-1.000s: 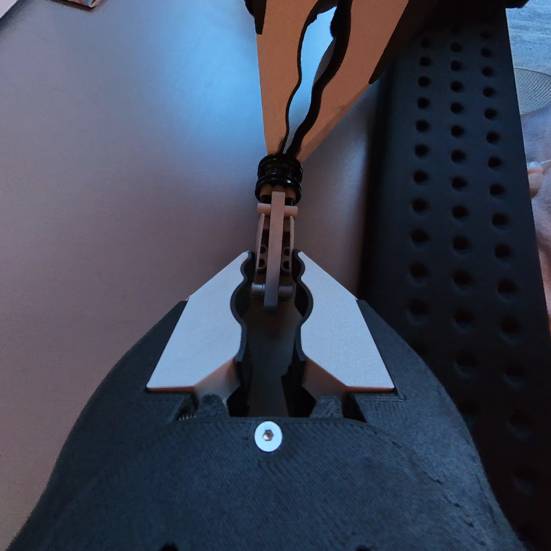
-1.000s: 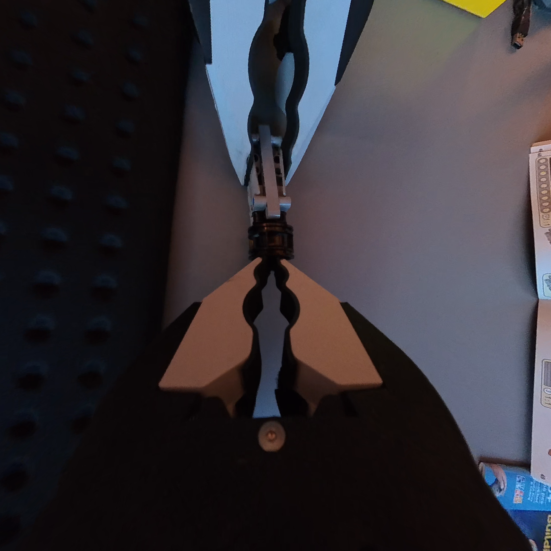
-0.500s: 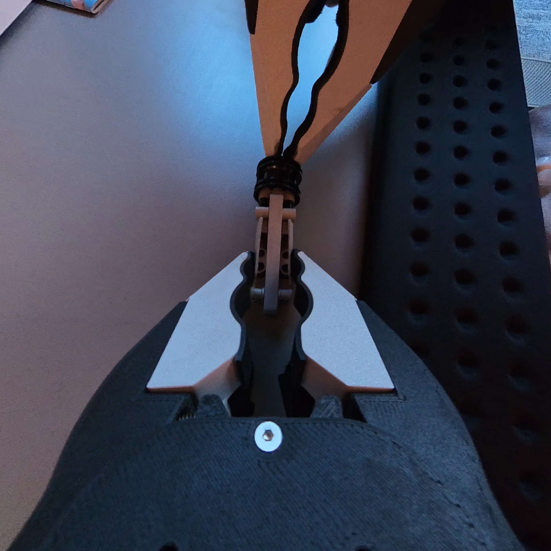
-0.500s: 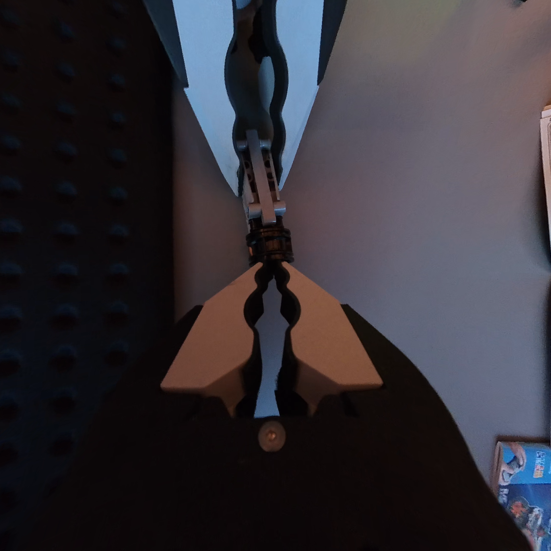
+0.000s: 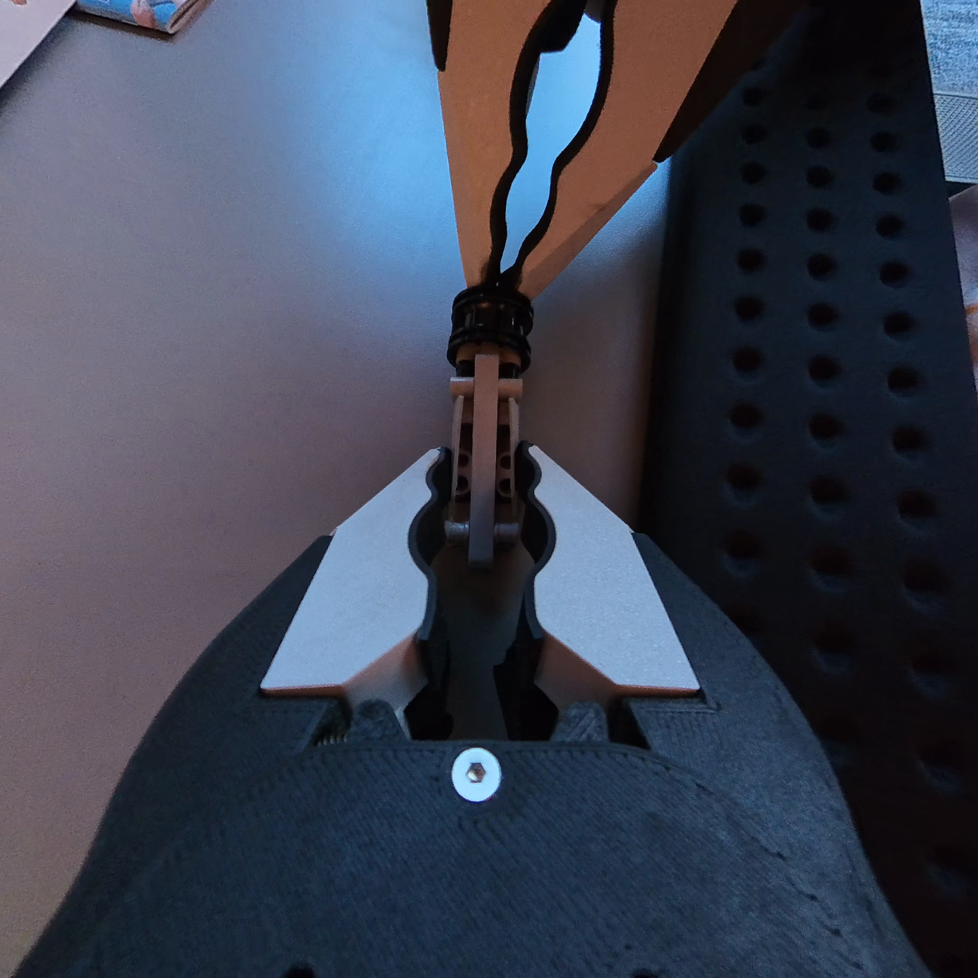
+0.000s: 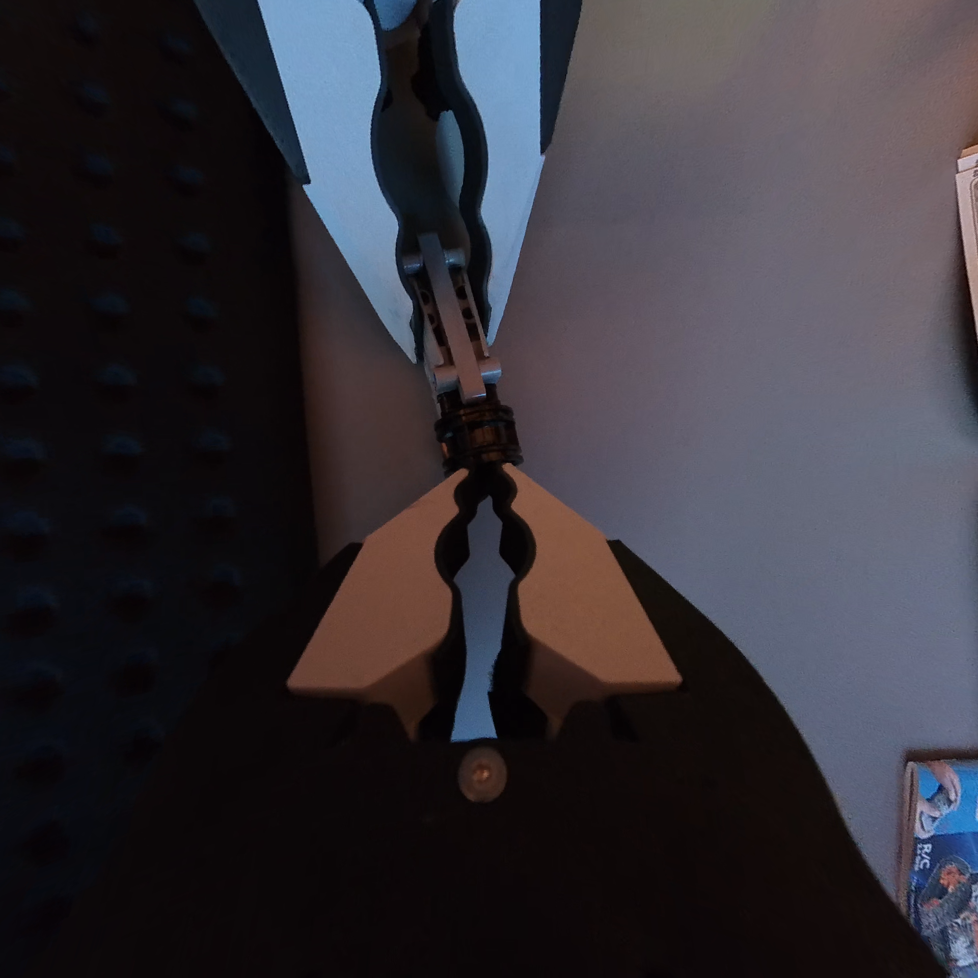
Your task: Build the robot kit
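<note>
A small grey beam assembly (image 5: 484, 476) joined to a black ringed cylinder (image 5: 489, 328) hangs between my two grippers above a grey table (image 5: 211, 370). My left gripper (image 5: 484, 450) is shut on the grey beam end. My right gripper (image 5: 500, 278) comes in from the top of the left wrist view, shut on the black cylinder. In the right wrist view my right gripper (image 6: 487, 473) pinches the black cylinder (image 6: 479, 434) at its tips. The grey beams (image 6: 452, 328) slant up and to the left into the left gripper (image 6: 455, 352).
A black panel with rows of holes (image 5: 820, 370) stands right of the grippers; in the right wrist view it is the dark studded surface (image 6: 106, 370) on the left. A printed box (image 6: 942, 847) and a paper sheet (image 6: 968, 211) lie at the right edge. A booklet (image 5: 137, 10) lies at the far left. Left tips to right tips: about 5 cm.
Both grippers keep their hold. In the right wrist view the grey beams have tilted more to the left, and the printed box has come further into view at the lower right.
</note>
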`<state>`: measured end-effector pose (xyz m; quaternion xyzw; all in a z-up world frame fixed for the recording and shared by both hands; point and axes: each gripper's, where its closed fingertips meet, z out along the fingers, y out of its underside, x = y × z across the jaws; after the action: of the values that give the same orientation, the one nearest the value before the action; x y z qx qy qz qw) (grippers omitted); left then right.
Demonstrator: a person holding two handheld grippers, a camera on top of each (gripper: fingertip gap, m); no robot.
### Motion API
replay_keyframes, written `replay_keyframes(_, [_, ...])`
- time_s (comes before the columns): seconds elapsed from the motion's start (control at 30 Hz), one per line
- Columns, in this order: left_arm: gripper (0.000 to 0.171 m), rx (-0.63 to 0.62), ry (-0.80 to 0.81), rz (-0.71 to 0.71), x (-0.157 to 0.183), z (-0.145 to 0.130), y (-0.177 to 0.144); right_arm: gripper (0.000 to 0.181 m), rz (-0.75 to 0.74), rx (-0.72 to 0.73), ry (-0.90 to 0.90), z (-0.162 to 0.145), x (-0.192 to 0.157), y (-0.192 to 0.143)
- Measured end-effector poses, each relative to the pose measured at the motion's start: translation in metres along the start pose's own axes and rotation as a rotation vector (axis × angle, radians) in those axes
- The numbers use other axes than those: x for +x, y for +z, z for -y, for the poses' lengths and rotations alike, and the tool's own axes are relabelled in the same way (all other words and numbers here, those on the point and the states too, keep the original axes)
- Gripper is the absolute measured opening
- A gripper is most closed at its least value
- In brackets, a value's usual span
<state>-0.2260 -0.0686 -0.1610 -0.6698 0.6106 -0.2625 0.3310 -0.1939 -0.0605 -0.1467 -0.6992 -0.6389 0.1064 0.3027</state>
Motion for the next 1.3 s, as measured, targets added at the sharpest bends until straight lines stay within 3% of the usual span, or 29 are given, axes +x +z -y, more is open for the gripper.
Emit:
replay_keyframes(0.47, [0.023, 0.001, 0.008, 0.001, 0.0, 0.001, 0.001, 0.0, 0.04, 0.056, 0.077, 0.005, 0.0, 0.005])
replay_keyframes(1.0, [0.023, 0.003, 0.03, -0.005, 0.002, 0.002, 0.003, 0.0, 0.197, 0.081, -0.063, 0.011, -0.004, 0.008])
replay_keyframes(1.3, [0.023, 0.003, 0.03, -0.004, 0.002, 0.002, 0.003, 0.0, 0.038, 0.043, 0.047, 0.013, -0.006, 0.008])
